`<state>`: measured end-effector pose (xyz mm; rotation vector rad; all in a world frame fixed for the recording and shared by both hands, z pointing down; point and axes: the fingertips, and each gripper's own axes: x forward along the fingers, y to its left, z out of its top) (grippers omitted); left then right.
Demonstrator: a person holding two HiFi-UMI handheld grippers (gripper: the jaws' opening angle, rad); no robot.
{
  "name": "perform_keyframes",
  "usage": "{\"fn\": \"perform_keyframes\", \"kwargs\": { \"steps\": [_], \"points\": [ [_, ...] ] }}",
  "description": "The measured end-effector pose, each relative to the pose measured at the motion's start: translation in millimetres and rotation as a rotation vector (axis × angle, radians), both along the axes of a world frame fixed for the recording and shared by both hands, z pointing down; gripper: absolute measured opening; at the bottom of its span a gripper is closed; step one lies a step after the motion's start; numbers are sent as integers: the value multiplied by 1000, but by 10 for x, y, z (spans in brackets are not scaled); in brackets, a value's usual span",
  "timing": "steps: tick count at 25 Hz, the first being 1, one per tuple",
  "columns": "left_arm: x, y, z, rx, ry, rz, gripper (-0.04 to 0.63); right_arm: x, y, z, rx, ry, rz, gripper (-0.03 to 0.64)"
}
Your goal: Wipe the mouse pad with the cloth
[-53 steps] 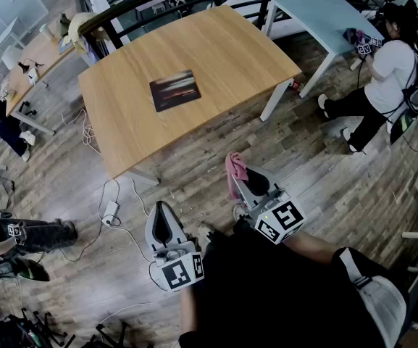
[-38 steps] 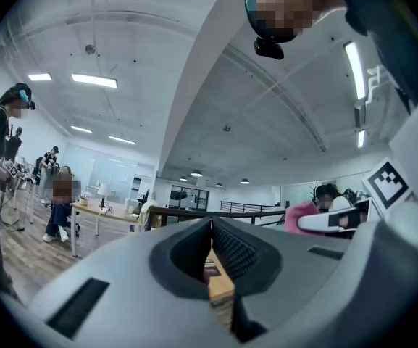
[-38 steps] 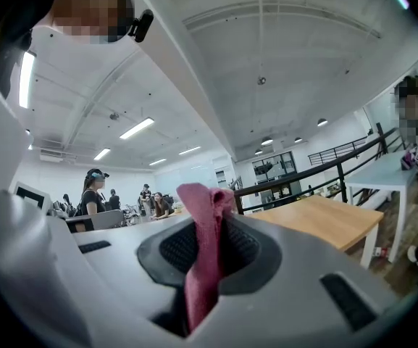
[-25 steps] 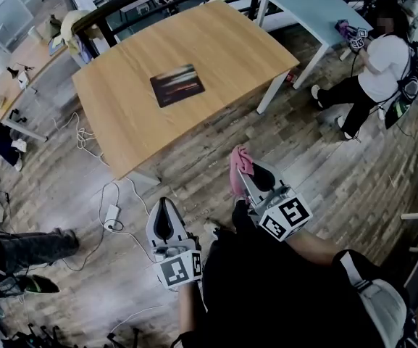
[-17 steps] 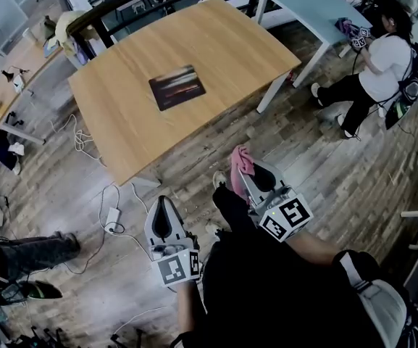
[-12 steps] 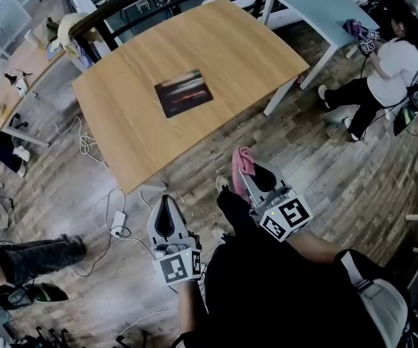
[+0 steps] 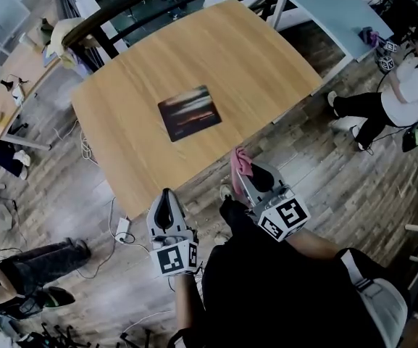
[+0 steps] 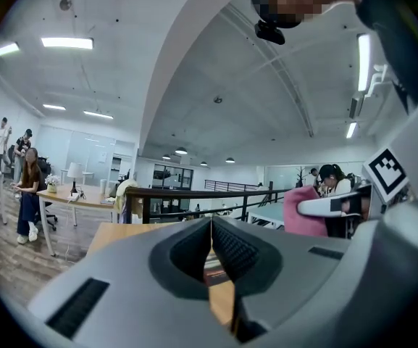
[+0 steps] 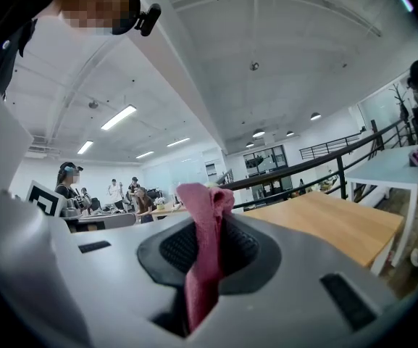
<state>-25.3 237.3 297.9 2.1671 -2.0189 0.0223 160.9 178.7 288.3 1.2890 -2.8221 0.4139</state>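
Note:
A dark mouse pad (image 7: pixel 189 113) with a reddish print lies flat near the middle of the wooden table (image 7: pixel 259 46). My right gripper (image 7: pixel 239 164) is shut on a pink cloth (image 7: pixel 240 162), which sticks up between its jaws (image 9: pixel 203 249) at the table's near edge. My left gripper (image 7: pixel 166 196) is shut and holds nothing, just short of the near edge; in the left gripper view (image 8: pixel 211 227) its jaws meet, with the mouse pad (image 8: pixel 218 267) glimpsed past them. Both grippers are held off the table, apart from the pad.
A light blue table (image 7: pixel 335 9) stands at the upper right, with a person (image 7: pixel 411 93) crouched beside it. A black railing (image 7: pixel 114 20) runs behind the wooden table. Cables and a power strip (image 7: pixel 123 228) lie on the floor at left, near another person's legs (image 7: pixel 31 267).
The view has moved toward the wooden table: it and the mouse pad now sit lower and closer. Both grippers now reach the table's near edge. The right gripper still holds the cloth.

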Motion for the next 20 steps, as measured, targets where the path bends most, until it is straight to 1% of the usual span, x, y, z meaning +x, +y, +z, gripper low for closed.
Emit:
{"fn": "perform_keyframes", "kwargs": {
  "steps": [3, 6, 11, 14, 17, 20],
  "points": [
    [-51, -317, 52, -27, -4, -22, 25, -29, -323, 30, -15, -7, -18, 63],
    [-96, -564, 104, -55, -33, -28, 25, -82, -568, 39, -15, -15, -42, 63],
    [-174, -864, 335, -163, -99, 19, 25, -145, -814, 132, -16, -8, -62, 63],
    [-283, -1057, 450, -199, -138, 31, 25, -171, -945, 207, -24, -5, -56, 63],
    [-390, -1287, 590, -222, -145, 43, 25, -178, -1096, 272, -28, -1, -42, 63],
    [-484, -1559, 782, -263, -151, 72, 25, -186, -1259, 351, -38, 5, -16, 63]
  ]
}}
